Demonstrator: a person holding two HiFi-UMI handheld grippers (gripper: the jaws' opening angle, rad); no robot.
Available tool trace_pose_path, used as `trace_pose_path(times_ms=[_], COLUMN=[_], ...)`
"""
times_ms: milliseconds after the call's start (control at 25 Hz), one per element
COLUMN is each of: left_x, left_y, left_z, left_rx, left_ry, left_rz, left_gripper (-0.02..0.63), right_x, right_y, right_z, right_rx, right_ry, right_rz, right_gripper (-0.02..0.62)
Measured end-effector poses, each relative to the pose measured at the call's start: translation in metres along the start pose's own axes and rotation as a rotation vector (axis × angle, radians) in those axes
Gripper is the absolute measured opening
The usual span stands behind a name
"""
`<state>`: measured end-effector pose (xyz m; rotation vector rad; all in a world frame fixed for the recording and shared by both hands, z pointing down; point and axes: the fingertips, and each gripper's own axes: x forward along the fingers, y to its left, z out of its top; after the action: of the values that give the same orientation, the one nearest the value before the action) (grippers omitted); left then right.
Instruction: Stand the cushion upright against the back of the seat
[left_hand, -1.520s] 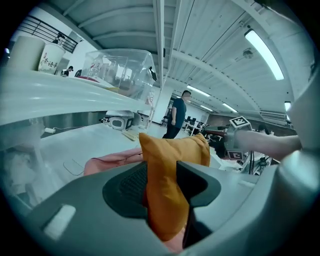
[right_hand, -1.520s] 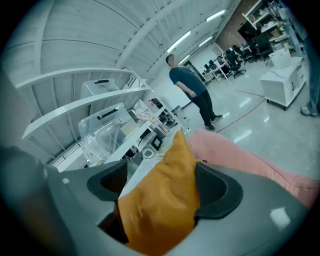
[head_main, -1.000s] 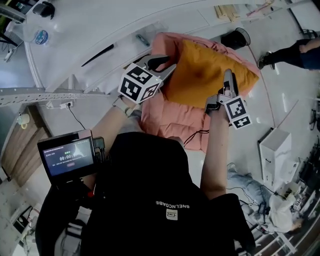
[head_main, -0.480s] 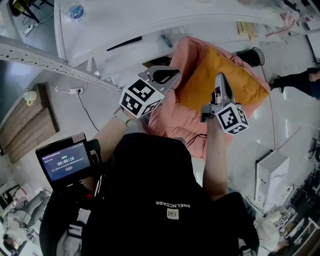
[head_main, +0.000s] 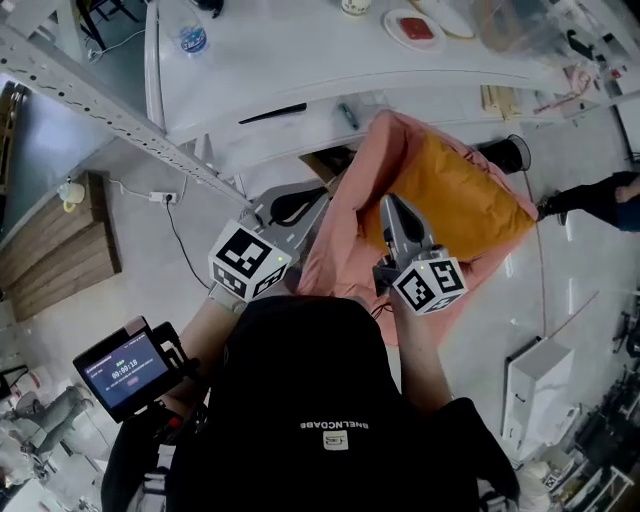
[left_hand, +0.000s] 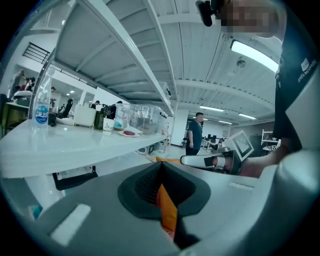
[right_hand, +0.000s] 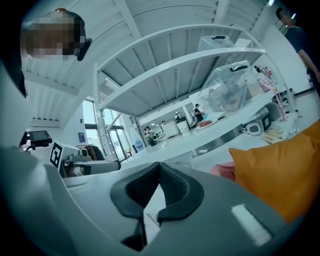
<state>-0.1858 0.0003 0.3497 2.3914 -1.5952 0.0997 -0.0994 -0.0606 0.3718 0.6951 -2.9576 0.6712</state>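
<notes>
The orange cushion (head_main: 455, 195) leans tilted against the raised back of the pink seat (head_main: 345, 235) in the head view. My left gripper (head_main: 322, 200) is off the seat's left edge, apart from the cushion, its jaws shut. In the left gripper view the left gripper (left_hand: 161, 165) shows only an orange strip of cushion (left_hand: 168, 212) through the slot behind its tips. My right gripper (head_main: 390, 202) hovers over the seat near the cushion's lower left edge, shut and empty. The right gripper (right_hand: 159, 165) has the cushion (right_hand: 282, 172) to its right.
A long white table (head_main: 300, 70) runs behind the seat, with a water bottle (head_main: 192, 40) and a plate (head_main: 412, 28). A black round bin (head_main: 510, 152) and a person's legs (head_main: 600, 195) are to the right. A white box (head_main: 535, 385) stands on the floor.
Both grippers have pulled back from the cushion's sides toward me and now stand shut. The cushion stays leaning on the pink seat back. The head view has swung round.
</notes>
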Motion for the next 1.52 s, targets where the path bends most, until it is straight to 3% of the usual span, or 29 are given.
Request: trace_pose_path(times_ms=[400, 720, 1160, 1520], left_x=[-0.037, -0.037, -0.037, -0.031], left_y=[-0.032, -0.065, -0.067, -0.073], left_z=[-0.014, -0.021, -0.02, -0.02], left_rx=[-0.035, -0.06, -0.082, -0.05], left_ry=[0.006, -0.016, -0.035, -0.02], left_rz=[0.047, 0.076, 0.067, 0.053], left_gripper=[0.014, 0.014, 0.014, 0.012], right_x=[-0.014, -0.05, -0.06, -0.064], right_y=[0.051, 0.066, 0.07, 0.067], right_z=[-0.015, -0.016, -0.018, -0.02], right_rx=[-0.051, -0.079, -0.121, -0.124], right_ry=[0.062, 0.063, 0.059, 0.058], right_rz=[0.153, 0.218, 0.211, 0.188], right_gripper=[0.006, 0.006, 0.006, 0.006])
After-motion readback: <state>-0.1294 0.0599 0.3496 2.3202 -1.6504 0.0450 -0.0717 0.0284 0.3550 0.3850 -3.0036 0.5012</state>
